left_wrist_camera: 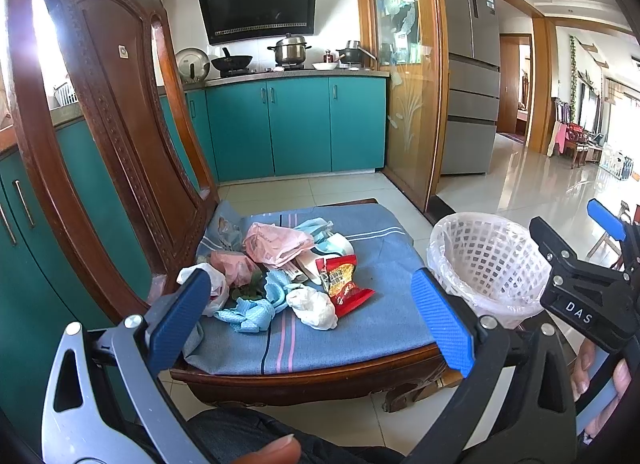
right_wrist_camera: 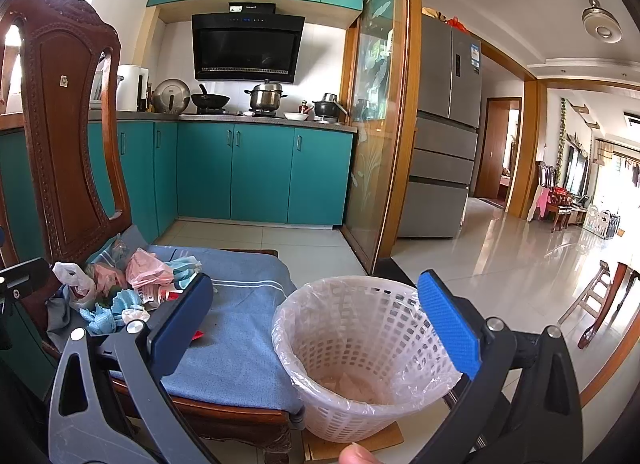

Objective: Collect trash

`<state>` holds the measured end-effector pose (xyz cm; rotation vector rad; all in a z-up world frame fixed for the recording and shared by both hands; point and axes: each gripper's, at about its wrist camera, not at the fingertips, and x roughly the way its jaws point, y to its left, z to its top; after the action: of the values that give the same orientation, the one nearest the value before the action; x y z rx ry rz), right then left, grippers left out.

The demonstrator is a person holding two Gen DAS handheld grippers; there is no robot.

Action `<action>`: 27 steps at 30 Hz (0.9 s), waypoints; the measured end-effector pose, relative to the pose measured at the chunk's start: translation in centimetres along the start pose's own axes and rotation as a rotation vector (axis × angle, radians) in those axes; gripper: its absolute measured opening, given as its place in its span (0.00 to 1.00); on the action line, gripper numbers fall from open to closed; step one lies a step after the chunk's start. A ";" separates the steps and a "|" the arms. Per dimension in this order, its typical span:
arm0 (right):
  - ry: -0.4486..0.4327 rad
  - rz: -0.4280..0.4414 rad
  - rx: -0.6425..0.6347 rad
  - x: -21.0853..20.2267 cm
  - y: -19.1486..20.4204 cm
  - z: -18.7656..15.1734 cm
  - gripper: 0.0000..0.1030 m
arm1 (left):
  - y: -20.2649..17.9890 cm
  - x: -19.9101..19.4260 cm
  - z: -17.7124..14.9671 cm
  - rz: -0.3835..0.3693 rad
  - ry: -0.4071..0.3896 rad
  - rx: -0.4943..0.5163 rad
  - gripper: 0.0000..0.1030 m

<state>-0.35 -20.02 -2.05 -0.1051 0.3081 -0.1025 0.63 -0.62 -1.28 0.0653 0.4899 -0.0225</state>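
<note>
Both grippers wide; trash pile (left_wrist_camera: 280, 276) beyond left fingers (left_wrist_camera: 178, 316), untouched.

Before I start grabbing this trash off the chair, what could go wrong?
The pieces on the cushion overlap, so closing the left tool on the red snack wrapper may drag the white crumpled bag along. The light basket stands on the floor beside the chair and could tip if bumped.

Left wrist view looks down over the carved wooden chair (left_wrist_camera: 100, 112), close to its cushion. Right wrist view sits right of that chair, probably slightly farther back, facing the white basket (right_wrist_camera: 360, 360). Both share chair, basket, teal cabinets (left_wrist_camera: 296, 124).
</note>
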 end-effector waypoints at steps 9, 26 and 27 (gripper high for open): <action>0.003 -0.006 0.005 0.1 -0.2 0.0 0.97 | 0.0 0.3 0.0 -0.001 0.004 0.001 0.97; 0.069 0.004 -0.001 3.1 -0.1 -0.9 0.97 | 1.1 5.0 -1.4 0.047 0.138 -0.024 0.97; 0.075 0.004 -0.001 3.6 -0.1 -1.0 0.97 | 1.2 5.6 -1.5 0.051 0.151 -0.028 0.97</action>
<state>2.77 -20.61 -4.09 -0.1018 0.3836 -0.1022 4.89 0.66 -5.14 0.0521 0.6394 0.0397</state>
